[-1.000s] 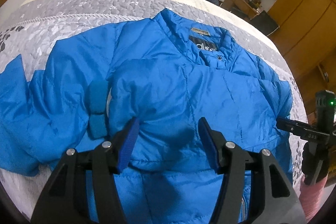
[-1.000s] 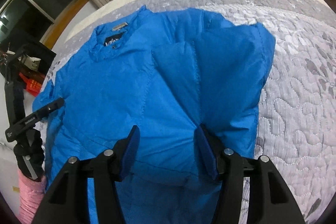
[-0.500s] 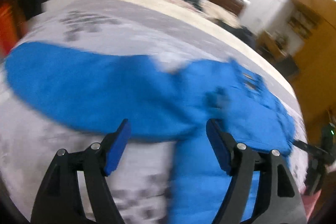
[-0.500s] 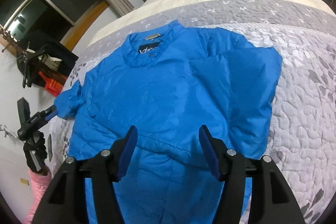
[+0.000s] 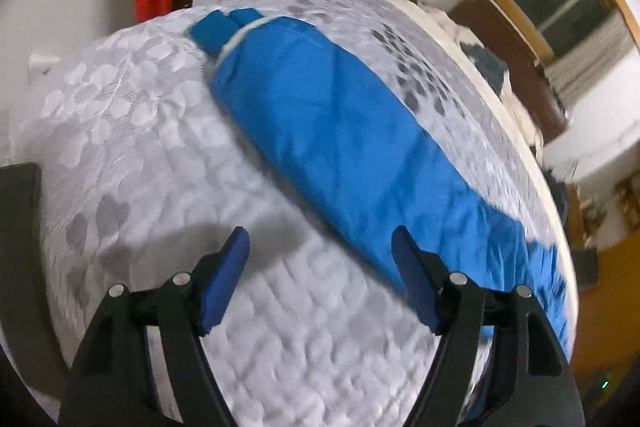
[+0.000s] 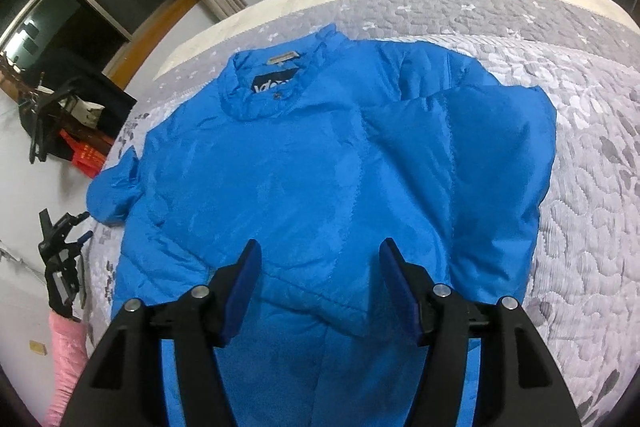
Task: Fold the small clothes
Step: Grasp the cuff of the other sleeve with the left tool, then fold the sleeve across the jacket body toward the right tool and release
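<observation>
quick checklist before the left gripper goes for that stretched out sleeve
1. Left gripper open and empty: ok.
2. Sleeve lies flat and straight on the quilt: ok.
3. Cuff in view at the sleeve's far end: ok, but well ahead of the fingers.
4. Left view sharp enough to aim: not ok, motion blur.
5. Right gripper open, holding nothing, above the blue jacket: ok.
6. Other sleeve already folded over the jacket body: ok.

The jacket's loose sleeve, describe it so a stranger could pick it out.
Start at the grey-and-white quilted bed with the blue jacket on it. That sleeve stretches flat across the quilt, ending in a darker blue cuff; the other is folded in.
</observation>
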Demonstrator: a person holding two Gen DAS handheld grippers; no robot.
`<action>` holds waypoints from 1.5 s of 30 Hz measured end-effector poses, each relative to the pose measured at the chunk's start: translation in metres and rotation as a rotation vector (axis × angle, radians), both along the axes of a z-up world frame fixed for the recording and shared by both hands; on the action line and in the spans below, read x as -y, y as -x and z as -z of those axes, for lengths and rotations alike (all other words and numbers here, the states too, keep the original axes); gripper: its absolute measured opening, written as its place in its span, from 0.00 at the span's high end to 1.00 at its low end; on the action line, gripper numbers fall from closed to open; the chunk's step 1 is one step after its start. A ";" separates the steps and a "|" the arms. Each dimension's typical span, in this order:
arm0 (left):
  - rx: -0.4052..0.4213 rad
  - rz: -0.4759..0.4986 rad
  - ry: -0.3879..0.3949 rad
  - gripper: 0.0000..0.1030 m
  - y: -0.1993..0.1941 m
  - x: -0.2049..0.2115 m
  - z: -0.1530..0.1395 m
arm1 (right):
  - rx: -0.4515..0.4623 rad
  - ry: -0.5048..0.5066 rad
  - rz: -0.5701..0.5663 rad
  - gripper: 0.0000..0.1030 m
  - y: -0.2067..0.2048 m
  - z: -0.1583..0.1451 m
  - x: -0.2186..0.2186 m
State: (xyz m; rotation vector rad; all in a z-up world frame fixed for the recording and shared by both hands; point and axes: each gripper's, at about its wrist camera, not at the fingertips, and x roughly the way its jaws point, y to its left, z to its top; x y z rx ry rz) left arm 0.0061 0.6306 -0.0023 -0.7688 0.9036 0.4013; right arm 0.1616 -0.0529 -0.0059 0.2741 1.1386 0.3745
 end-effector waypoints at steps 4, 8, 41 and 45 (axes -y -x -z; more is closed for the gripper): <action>0.030 -0.023 0.013 0.34 -0.011 -0.018 0.009 | -0.009 0.009 0.016 0.40 -0.003 0.004 0.003; 0.054 -0.044 0.025 0.40 -0.025 -0.030 0.012 | -0.017 0.022 0.029 0.40 -0.006 0.007 0.007; 0.292 0.279 -0.348 0.96 -0.068 0.186 -0.114 | 0.025 0.091 -0.029 0.40 0.008 -0.002 -0.007; 0.329 0.379 -0.367 0.96 -0.075 0.240 -0.123 | 0.028 0.088 -0.023 0.40 0.009 -0.002 -0.003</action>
